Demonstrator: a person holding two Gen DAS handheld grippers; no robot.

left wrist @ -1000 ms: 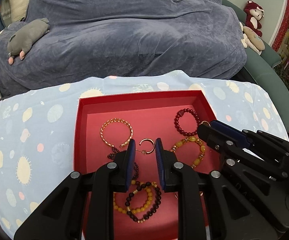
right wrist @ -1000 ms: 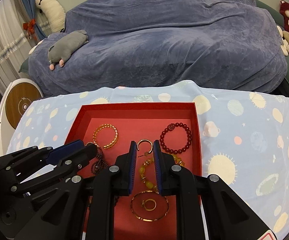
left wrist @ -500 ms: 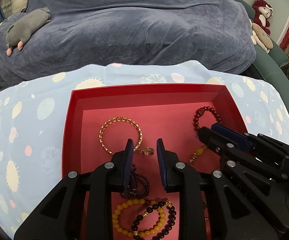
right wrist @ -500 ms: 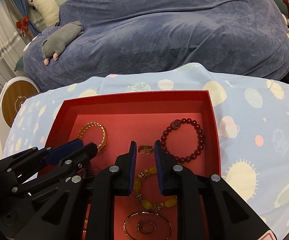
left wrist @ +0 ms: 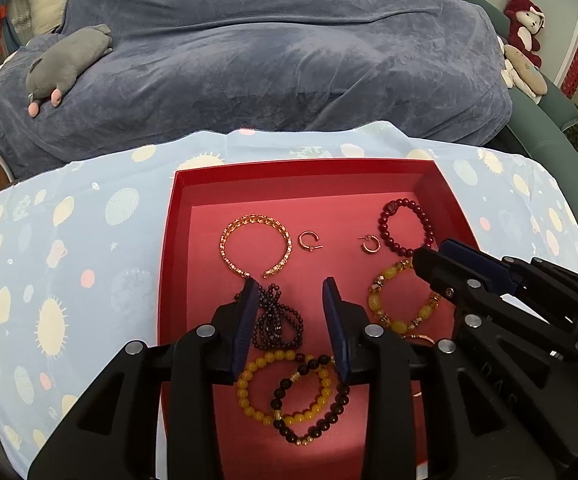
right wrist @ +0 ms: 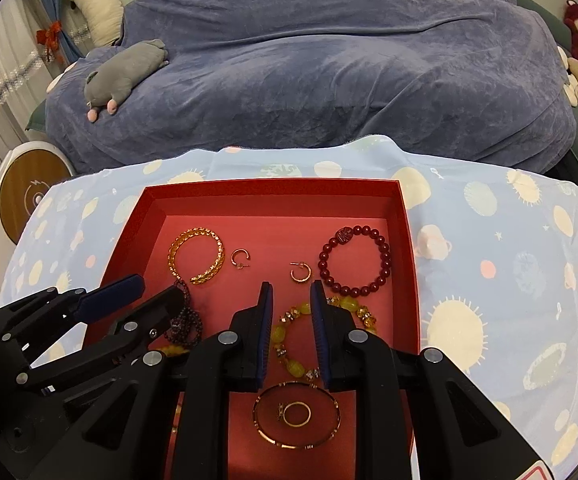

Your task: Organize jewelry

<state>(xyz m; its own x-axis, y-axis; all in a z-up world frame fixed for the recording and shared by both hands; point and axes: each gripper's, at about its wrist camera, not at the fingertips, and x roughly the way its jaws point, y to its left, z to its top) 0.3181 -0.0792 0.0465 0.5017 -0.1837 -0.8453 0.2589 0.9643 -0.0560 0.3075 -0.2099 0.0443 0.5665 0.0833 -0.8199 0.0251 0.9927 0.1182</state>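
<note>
A red tray (left wrist: 301, 168) (right wrist: 273, 186) holds the jewelry. Two small gold hoop earrings lie loose on its floor, the left earring (left wrist: 309, 241) (right wrist: 240, 258) beside a gold cuff bracelet (left wrist: 255, 220) (right wrist: 220, 254), the right earring (left wrist: 369, 243) (right wrist: 300, 272) beside a red bead bracelet (left wrist: 421, 213) (right wrist: 345, 235). My left gripper (left wrist: 289, 284) (right wrist: 159, 286) hovers over a dark bead strand (left wrist: 277, 320), its jaws opening with nothing between them. My right gripper (right wrist: 289, 286) (left wrist: 433, 250) hovers over a yellow bead bracelet (right wrist: 279, 334) (left wrist: 397, 272), open a little and holding nothing.
Near the tray's front lie a yellow and a dark bead bracelet (left wrist: 249, 384) and a thin gold bangle (right wrist: 265, 432) around a ring. The tray rests on a pale blue patterned cloth (left wrist: 69, 280). Behind is a blue-covered sofa (left wrist: 289, 60) with plush toys.
Each gripper had a hoop earring between its fingertips and has let it go; both earrings now lie in the tray. Both grippers have drawn back, and the left jaws are wider.
</note>
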